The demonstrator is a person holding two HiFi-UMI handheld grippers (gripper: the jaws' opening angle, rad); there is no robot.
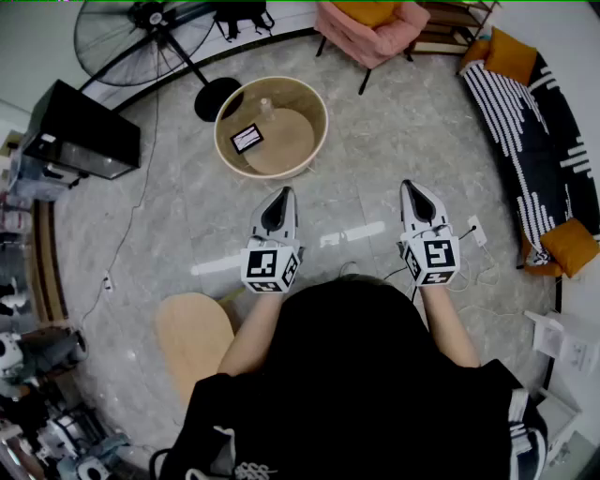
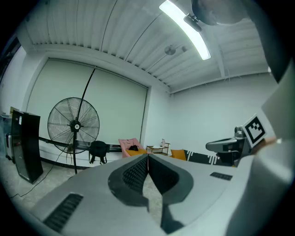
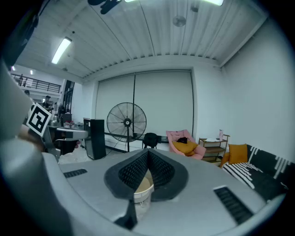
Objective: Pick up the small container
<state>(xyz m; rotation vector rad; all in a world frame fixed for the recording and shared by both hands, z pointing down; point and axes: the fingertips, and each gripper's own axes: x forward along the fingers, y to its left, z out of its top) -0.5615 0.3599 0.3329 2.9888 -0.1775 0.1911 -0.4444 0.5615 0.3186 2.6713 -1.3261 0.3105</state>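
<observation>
The only print I can find is the black-and-white square markers on each gripper's cube, and they carry no words. A black card with a white edge (image 1: 247, 138) lies in the round tan tub (image 1: 314, 141) on the floor, and nothing on it can be read from here.

The small container (image 1: 266, 106) stands upright at the tub's far side. It is pale and too small to make out further.

The left gripper (image 1: 281, 192) and the right gripper (image 1: 412, 186) are both held level and point toward the tub, well short of it. Each has its jaws closed tip to tip and holds nothing. Grey tiled floor lies between them and the tub.

Around the room there is a big floor fan (image 1: 141, 28), a black box (image 1: 80, 131), a pink chair (image 1: 370, 28) and a striped sofa (image 1: 534, 141). A white power strip (image 1: 476, 230) trails its cable just right of the right gripper.
</observation>
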